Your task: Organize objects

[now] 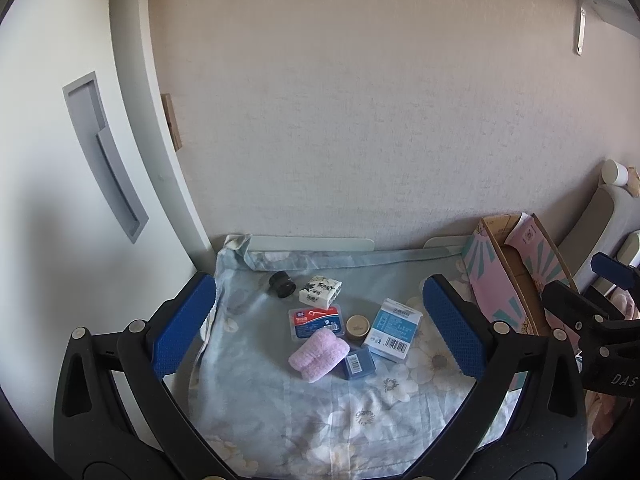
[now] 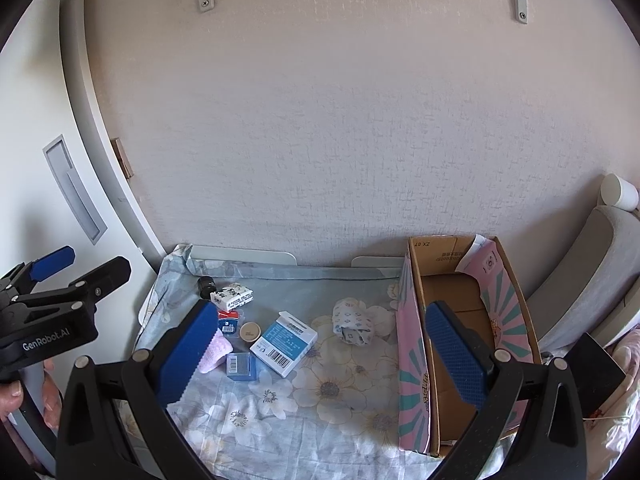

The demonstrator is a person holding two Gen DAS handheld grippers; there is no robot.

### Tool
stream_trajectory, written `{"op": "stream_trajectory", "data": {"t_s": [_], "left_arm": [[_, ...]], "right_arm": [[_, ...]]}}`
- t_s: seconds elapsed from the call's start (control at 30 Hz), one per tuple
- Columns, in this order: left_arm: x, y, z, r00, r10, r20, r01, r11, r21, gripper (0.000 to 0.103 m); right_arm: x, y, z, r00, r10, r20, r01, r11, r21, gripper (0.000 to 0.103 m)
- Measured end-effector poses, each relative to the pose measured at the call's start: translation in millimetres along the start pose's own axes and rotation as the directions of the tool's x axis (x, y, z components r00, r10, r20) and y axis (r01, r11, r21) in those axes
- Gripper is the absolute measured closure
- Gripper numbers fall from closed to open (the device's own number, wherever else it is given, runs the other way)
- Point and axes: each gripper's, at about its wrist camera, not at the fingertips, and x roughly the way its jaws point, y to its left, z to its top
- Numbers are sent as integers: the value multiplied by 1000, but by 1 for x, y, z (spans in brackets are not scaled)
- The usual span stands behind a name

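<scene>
Small items lie grouped on a floral cloth (image 1: 304, 412): a pink folded towel (image 1: 318, 354), a blue-white carton (image 1: 394, 329), a small blue box (image 1: 360, 364), a round wooden-lidded jar (image 1: 357, 326), a red-blue floss pack (image 1: 316, 320), a black-white patterned box (image 1: 320, 290) and a black cylinder (image 1: 282, 284). A rolled patterned sock (image 2: 354, 325) lies apart near the open cardboard box (image 2: 464, 308). My left gripper (image 1: 320, 320) is open above the group. My right gripper (image 2: 324, 344) is open, its right finger over the box.
The pink-sided cardboard box (image 1: 516, 268) stands at the cloth's right edge. A wall runs behind, a white cabinet door (image 1: 60, 160) stands left, and a grey cushion (image 2: 580, 280) with a white cup (image 2: 618, 192) lies right.
</scene>
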Motion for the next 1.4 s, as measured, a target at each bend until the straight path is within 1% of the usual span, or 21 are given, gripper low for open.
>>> {"op": "stream_trajectory", "data": {"t_s": [0.27, 0.67, 0.97, 1.1, 1.17, 1.33, 1.4], "left_arm": [[2, 0, -3, 1000, -5, -18, 6, 1000, 6, 0], [-3, 2, -7, 1000, -15, -13, 15, 1000, 3, 0], [-7, -2, -8, 1000, -23, -10, 23, 1000, 3, 0], [-10, 1, -6, 999, -44, -4, 44, 999, 10, 0], [-9, 5, -6, 998, -56, -8, 56, 998, 15, 0], [3, 15, -13, 995, -86, -45, 87, 995, 41, 0], [12, 19, -18, 993, -100, -69, 103, 994, 44, 0]], "right_arm": [[-1, -1, -1, 1000, 3, -1, -3, 1000, 6, 1], [-8, -4, -6, 1000, 2, 4, -2, 1000, 27, 1], [-13, -7, -4, 1000, 9, 17, -9, 1000, 19, 1], [-16, -6, 3, 999, 34, 21, -34, 999, -1, 1], [-16, -5, 8, 998, 60, 18, -59, 998, -27, 1], [-5, -5, 15, 993, 117, -17, -118, 990, -78, 1], [2, -5, 15, 991, 128, -34, -130, 987, -90, 1]]}}
